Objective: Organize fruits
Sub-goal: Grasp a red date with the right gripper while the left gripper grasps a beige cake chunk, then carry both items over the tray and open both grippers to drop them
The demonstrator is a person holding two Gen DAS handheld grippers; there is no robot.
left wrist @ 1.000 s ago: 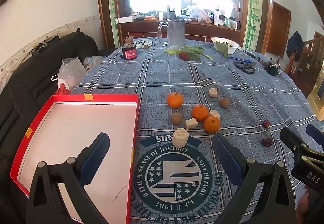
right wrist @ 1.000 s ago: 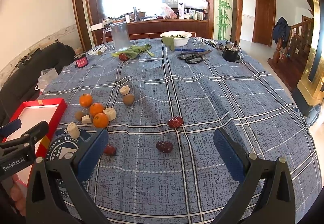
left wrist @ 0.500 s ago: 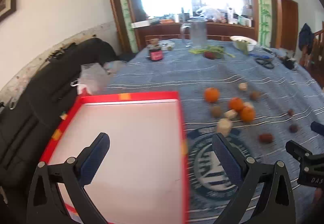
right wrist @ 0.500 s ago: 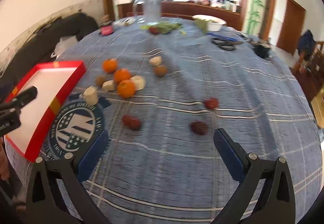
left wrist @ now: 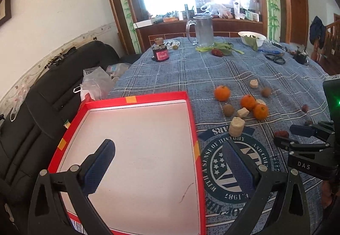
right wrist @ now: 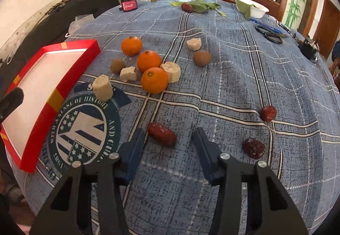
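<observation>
A: Dates are lying scattered on the tabletop [right wrist: 244, 69], and the nearest red date [right wrist: 162, 134] is sitting just ahead of the right hand-held gripper [right wrist: 167, 139], roughly in line with the gap between its fingers.

B: Is that hand-held gripper pinching it?

A: No. The right one is standing spread and holding nothing, with the date lying just beyond the fingertips and a little toward the left finger. The date's long axis is running on a diagonal, from upper left to lower right in the right wrist view, so it is lying slantwise across the opening rather than square to it.

B: And the left hand-held gripper [left wrist: 170, 160]?

A: It is hanging spread wide and empty too, over the near right part of the red tray [left wrist: 192, 116], whose white floor is showing nothing in it. The date [left wrist: 281, 134] is lying well off to its right, so the right hand is plainly the nearer one.

B: So what is the coming move turning on?

A: Probably a short advance forward and down, perhaps with a slight twist so that the fingers are closing across the date's narrow width. The tray is lying to the left of the date, past the round emblem [right wrist: 82, 128] printed on the cloth. The three mandarins [right wrist: 154, 80] and the other two dates [right wrist: 254, 147] are sitting farther off, untouched.
</observation>
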